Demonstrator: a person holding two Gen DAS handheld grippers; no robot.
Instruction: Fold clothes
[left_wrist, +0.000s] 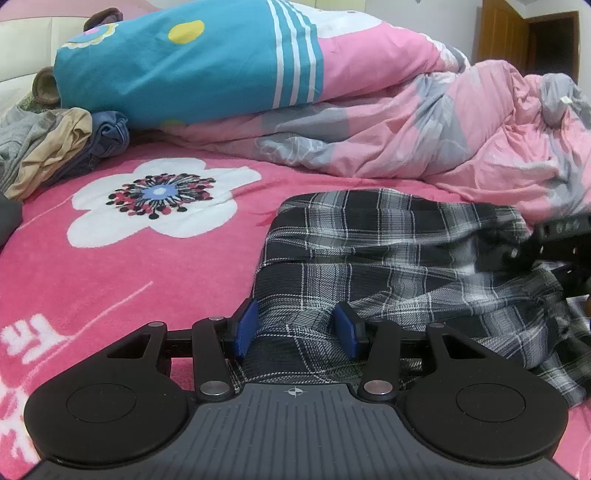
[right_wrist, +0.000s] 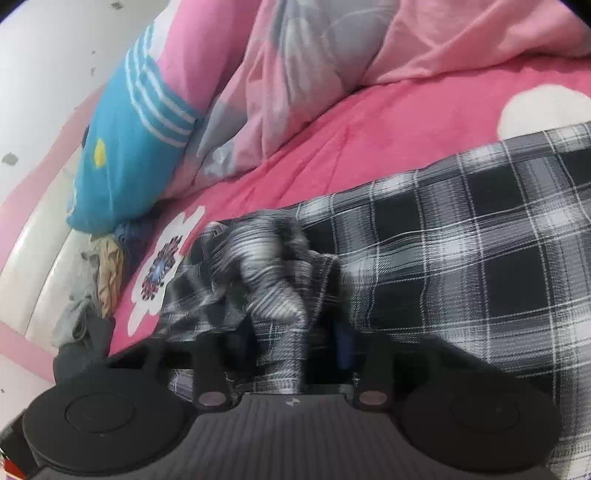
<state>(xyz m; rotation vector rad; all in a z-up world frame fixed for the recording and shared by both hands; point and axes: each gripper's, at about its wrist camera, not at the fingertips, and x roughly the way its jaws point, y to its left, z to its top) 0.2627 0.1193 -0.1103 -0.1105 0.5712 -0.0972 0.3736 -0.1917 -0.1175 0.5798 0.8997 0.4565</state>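
A black, grey and white plaid shirt (left_wrist: 388, 251) lies crumpled on the pink bed sheet (left_wrist: 147, 277). My left gripper (left_wrist: 295, 325) sits at its near left corner, with the blue pads (left_wrist: 245, 328) pressed on a bunch of the cloth. In the right wrist view the same plaid shirt (right_wrist: 461, 229) spreads flat to the right and is bunched and blurred at the left. My right gripper (right_wrist: 295, 343) has a raised fold of it between its fingers, with a dark gap beside the fold. Part of that gripper's black body (left_wrist: 561, 236) shows at the right edge of the left wrist view.
A rumpled pink and grey quilt (left_wrist: 443, 140) and a blue and pink pillow (left_wrist: 184, 74) fill the far side of the bed. Other clothes (left_wrist: 55, 147) are heaped at the left by the white headboard (right_wrist: 40, 266). A brown door (left_wrist: 517, 33) stands far right.
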